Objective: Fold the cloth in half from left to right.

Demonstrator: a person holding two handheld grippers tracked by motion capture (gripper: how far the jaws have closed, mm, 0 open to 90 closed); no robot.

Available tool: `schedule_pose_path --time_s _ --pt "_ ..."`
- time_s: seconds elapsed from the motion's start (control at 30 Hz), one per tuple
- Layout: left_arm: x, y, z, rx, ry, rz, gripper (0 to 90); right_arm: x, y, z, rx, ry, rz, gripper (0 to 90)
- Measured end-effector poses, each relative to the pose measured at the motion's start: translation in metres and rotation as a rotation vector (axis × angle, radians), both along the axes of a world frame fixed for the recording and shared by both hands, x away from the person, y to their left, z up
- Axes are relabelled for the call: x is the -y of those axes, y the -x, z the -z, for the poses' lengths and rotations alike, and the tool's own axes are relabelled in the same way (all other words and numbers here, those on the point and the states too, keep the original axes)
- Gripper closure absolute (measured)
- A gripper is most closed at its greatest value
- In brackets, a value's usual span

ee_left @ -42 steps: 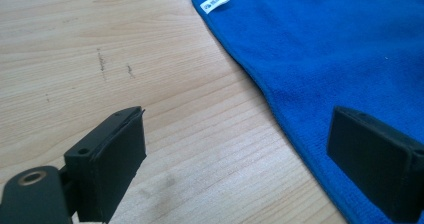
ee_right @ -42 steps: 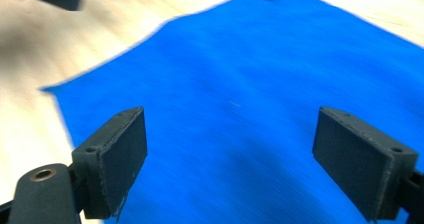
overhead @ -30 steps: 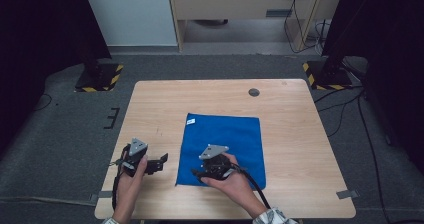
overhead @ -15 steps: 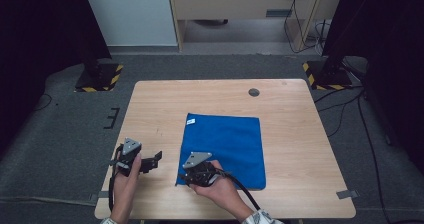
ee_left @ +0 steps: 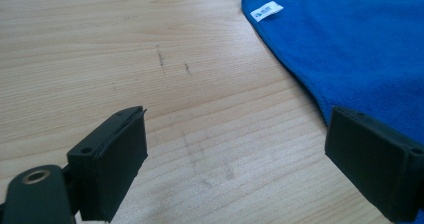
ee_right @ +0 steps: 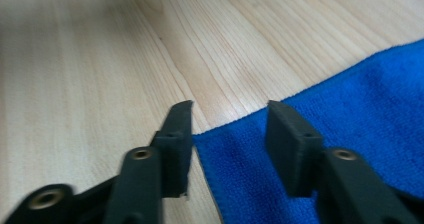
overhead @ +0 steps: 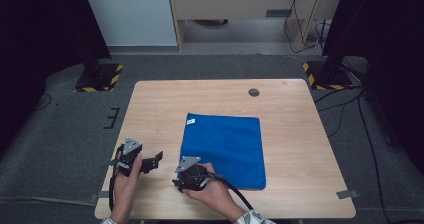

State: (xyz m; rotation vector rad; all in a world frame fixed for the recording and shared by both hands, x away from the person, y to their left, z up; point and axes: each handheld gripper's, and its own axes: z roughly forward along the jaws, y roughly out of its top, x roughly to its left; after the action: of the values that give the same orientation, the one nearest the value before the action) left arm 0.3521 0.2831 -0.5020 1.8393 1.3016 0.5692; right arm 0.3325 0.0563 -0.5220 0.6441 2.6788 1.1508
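Cloth, a blue square microfibre one [overhead: 225, 149], lies flat and unfolded on the wooden tabletop [overhead: 300, 134]. The right gripper [ee_right: 229, 134], jaws just reopening, straddles its near-left corner ungripped; the left gripper [ee_left: 235, 154] waits spread beside it. Folding looks barely begun.

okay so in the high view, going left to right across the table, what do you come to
left gripper → right gripper at the cloth's near left corner → blue cloth → bare wooden table out to its right edge.
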Motion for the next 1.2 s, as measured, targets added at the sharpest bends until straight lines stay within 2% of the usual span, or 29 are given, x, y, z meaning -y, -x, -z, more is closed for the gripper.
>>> schedule_pose_path --time_s 0.17,0.23,0.3,0.53,0.63,0.73,0.9,0.97,1.1,1.2 --pt "0.001 0.0 0.0 -0.005 -0.003 0.006 8.9 -0.004 -0.001 0.005 -0.023 0.015 0.011 40.6" --pt "0.001 0.0 0.0 -0.001 -0.004 0.006 8.9 -0.005 0.001 0.006 -0.01 0.019 0.01 41.6" --pt "0.001 0.0 0.0 -0.006 0.001 0.009 8.9 -0.004 0.001 0.006 0.013 0.028 0.013 47.3" --pt "0.008 0.0 0.0 -0.006 0.009 0.042 9.2 0.004 -0.006 0.005 0.011 0.026 0.047 78.3" --pt "0.009 -0.001 0.0 -0.006 0.014 0.055 9.6 0.007 -0.008 0.005 -0.008 0.012 0.056 84.2" --pt "0.01 -0.005 -0.002 0.007 0.026 0.061 10.1 0.011 -0.004 0.006 -0.015 -0.005 0.051 84.5" --pt "0.018 -0.03 -0.008 -0.002 0.033 0.093 11.5 0.014 0.002 0.006 -0.022 -0.025 0.041 84.7" --pt "0.022 -0.042 -0.012 0.008 0.01 0.112 13.2 0.014 0.005 0.006 -0.023 -0.029 0.036 84.7" --pt "0.03 -0.074 -0.017 -0.008 0.014 0.142 18.0 0.013 0.01 0.007 -0.019 -0.034 0.034 84.8" --pt "0.04 -0.099 -0.014 -0.027 -0.012 0.158 20.1 0.014 0.01 0.009 -0.02 -0.048 0.042 85.1"
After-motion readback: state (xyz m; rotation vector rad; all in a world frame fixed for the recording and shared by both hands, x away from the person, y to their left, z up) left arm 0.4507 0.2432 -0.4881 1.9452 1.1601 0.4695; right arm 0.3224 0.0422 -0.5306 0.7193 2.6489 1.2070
